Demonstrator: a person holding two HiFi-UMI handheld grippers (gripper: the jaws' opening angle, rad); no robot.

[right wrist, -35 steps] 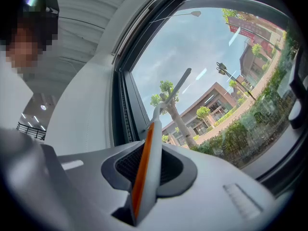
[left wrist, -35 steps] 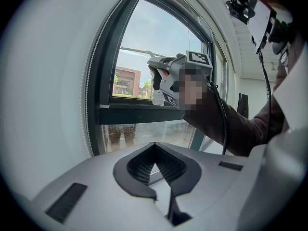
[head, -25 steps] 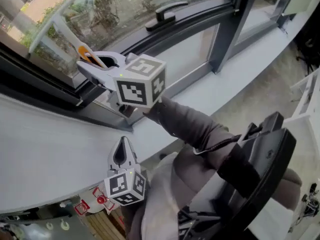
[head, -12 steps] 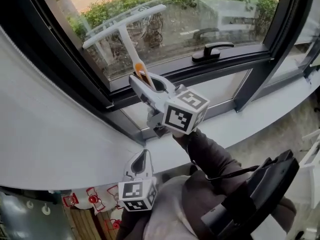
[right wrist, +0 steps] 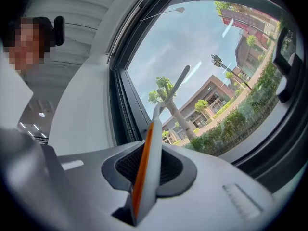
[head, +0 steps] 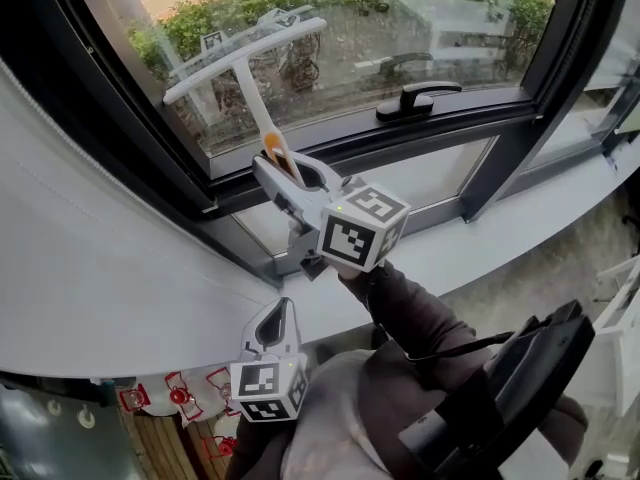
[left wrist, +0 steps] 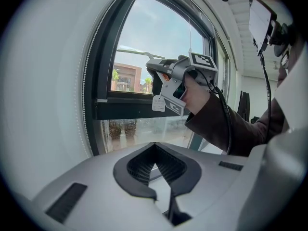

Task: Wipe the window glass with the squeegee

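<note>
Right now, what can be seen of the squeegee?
The squeegee is T-shaped and looks like white plastic. A long, thin cross bar sits on a slim handle that has an orange strip along its lower end. The right gripper is shut on that orange end and holds the handle up, tilted left. The bar slants across the lower window glass, against it or just off it. Contact cannot be confirmed.
</note>
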